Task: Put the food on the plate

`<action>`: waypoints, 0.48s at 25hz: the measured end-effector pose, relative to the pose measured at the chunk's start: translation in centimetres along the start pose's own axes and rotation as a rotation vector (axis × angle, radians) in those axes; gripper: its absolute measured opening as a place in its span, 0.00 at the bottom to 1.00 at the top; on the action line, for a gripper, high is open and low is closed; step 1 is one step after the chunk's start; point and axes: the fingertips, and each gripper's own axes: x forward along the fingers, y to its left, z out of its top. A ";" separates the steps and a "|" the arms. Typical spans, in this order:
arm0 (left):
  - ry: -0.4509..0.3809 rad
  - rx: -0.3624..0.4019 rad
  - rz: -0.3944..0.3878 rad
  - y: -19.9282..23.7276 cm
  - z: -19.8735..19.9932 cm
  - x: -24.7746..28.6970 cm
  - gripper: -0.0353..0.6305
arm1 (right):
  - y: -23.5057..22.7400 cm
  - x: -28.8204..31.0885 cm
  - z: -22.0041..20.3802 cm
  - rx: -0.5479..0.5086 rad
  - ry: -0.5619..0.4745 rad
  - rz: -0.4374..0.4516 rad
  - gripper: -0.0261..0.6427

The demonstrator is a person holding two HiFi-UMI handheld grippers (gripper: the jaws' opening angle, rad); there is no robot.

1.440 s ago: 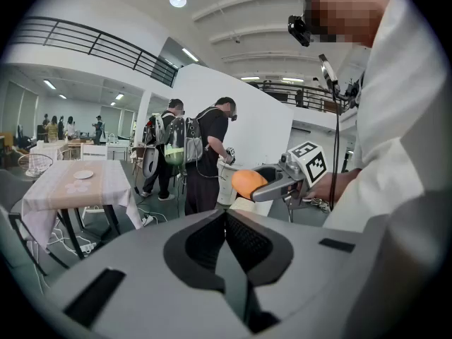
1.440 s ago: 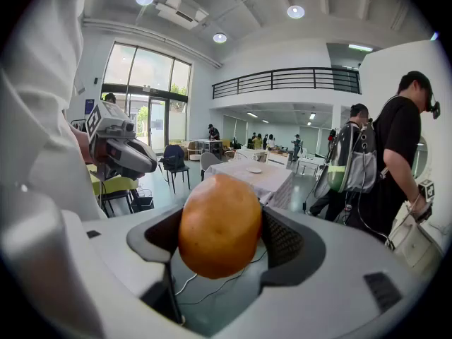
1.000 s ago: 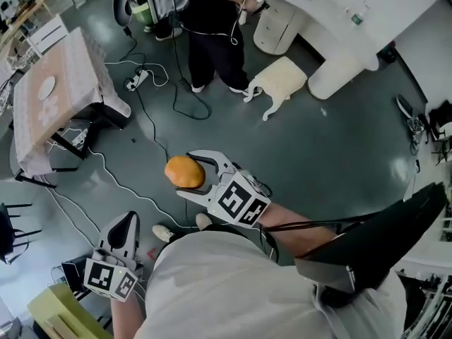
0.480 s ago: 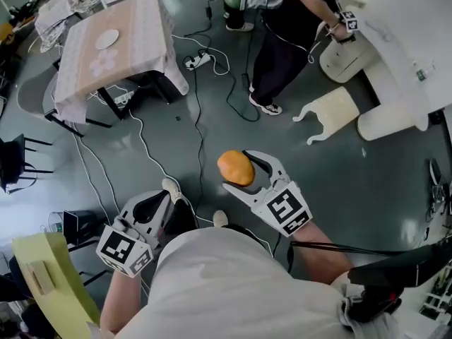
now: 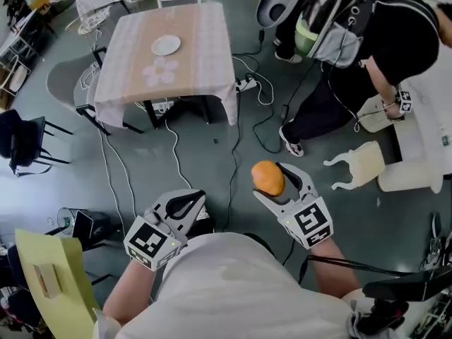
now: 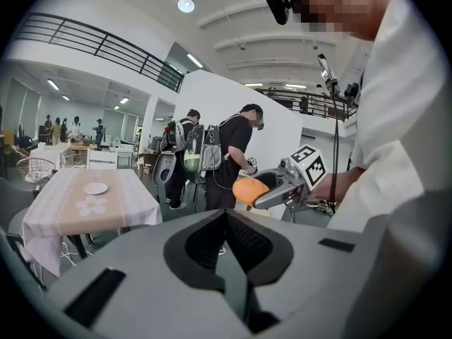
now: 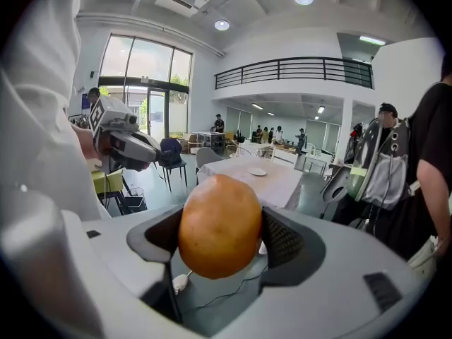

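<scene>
With my right tongs (image 5: 269, 181) clenched on the orange food (image 5: 267, 176) and left tongs (image 5: 186, 205) closed empty, I should carry it level toward the plate (image 5: 165, 45) on the worktop (image 5: 205, 55).

Food (image 5: 268, 178): orange-yellow, faint darker speckles. Right gripper (image 5: 271, 181) & left gripper (image 5: 185, 205): light grey w/ black pads; cubes carry b&w square markers. Plate (image 5: 166, 45): white. Desk (image 5: 205, 48): pale pink checked cloth w/ white flower print. Floor (image 5: 176, 154): dark grey-green. Bystander (image 5: 395, 41): black clothes.
</scene>
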 end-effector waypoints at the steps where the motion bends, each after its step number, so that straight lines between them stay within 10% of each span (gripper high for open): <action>1: -0.001 0.001 -0.006 1.6 0.3 -0.5 0.07 | -0.3 1.9 1.4 -0.011 -0.002 0.005 0.57; 12: -0.052 -0.073 0.130 16.5 2.6 -5.5 0.07 | -4.6 19.0 10.7 -0.100 0.026 0.095 0.57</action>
